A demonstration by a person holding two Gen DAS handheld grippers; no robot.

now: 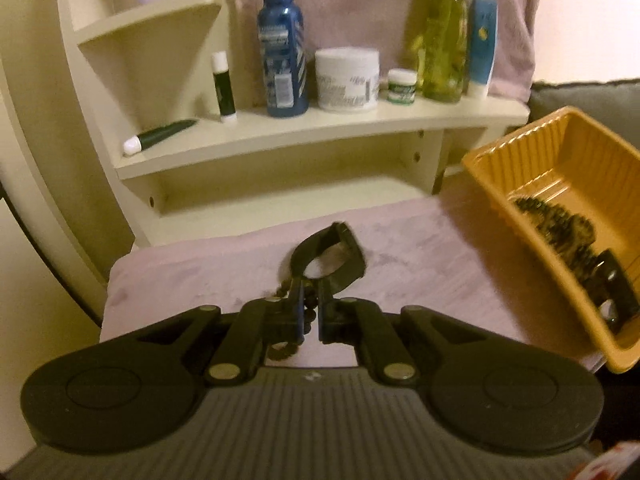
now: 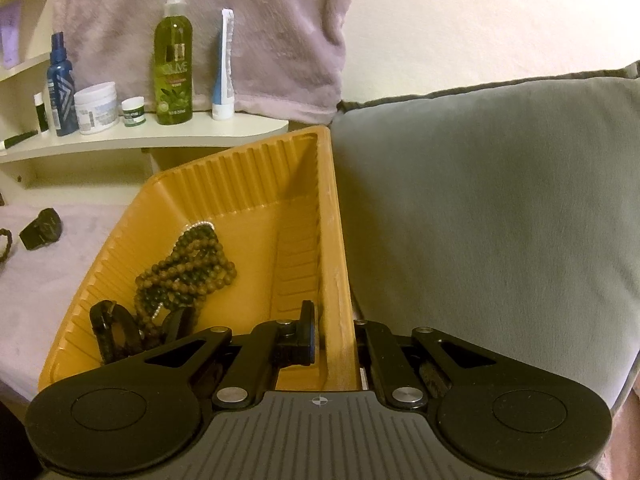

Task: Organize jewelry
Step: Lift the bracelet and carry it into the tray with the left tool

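My left gripper point(image 1: 311, 280) is shut on the strap of a black watch point(image 1: 330, 254), whose loop sticks out past the fingertips over the pink cloth point(image 1: 180, 280). A dark beaded string point(image 1: 308, 318) shows between and below the fingers; I cannot tell whether it is caught too. The right wrist view shows that watch point(image 2: 42, 228) at the far left. My right gripper point(image 2: 334, 332) is shut on the right wall of a yellow ribbed tray point(image 2: 332, 240), one finger inside and one outside. Brown bead strands point(image 2: 188, 268) and a black strap point(image 2: 112, 332) lie in the tray point(image 1: 520, 152).
A cream shelf point(image 1: 320, 128) at the back carries a blue spray bottle point(image 1: 284, 60), a white jar point(image 1: 347, 80), a green bottle point(image 1: 444, 44) and small tubes. A grey cushion point(image 2: 500, 208) stands right of the tray. The tray overhangs the cloth-covered table's right edge.
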